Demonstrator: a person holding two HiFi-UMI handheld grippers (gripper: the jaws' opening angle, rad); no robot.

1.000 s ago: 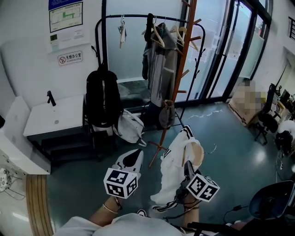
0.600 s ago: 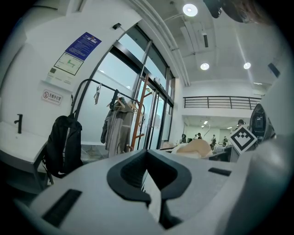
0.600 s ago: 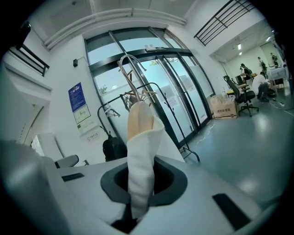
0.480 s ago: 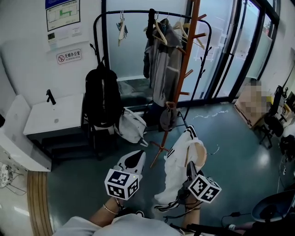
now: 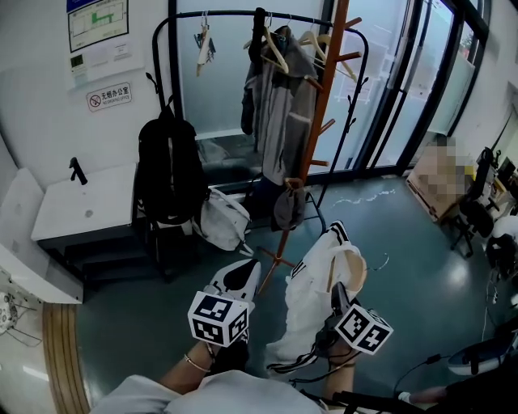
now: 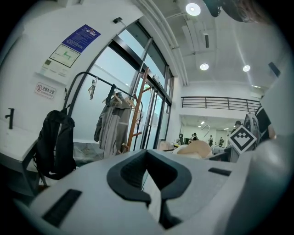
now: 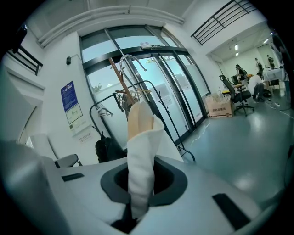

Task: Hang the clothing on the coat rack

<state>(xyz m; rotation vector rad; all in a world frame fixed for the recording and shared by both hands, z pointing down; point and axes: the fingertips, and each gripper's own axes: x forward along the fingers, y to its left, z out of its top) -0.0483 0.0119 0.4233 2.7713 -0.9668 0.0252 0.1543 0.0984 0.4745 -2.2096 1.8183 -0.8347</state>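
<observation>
White garment (image 5: pixel 312 295) on its hanger (image 5: pixel 348 271): clamped in the right tongs (image 7: pixel 140 183), held above the floor (image 5: pixel 405 242) near the coat rack (image 5: pixel 314 137). Left tongs (image 6: pixel 148 179): pressed together, empty.

"无烟办公室" on wall sign (image 5: pixel 108 98)

The right tool (image 5: pixel 334 293) grips a white garment (image 5: pixel 310 301) with black stripes, which sits on a wooden hanger (image 5: pixel 348 265). The left tool (image 5: pixel 241 275) is just left of the garment and apart from it. Ahead of both tools stands the wooden coat rack (image 5: pixel 317 113), with its base near the garment. Behind the rack, a black rail (image 5: pixel 218 14) carries a grey jacket (image 5: pixel 279 109). A black backpack (image 5: pixel 166 166) is further left.
</observation>
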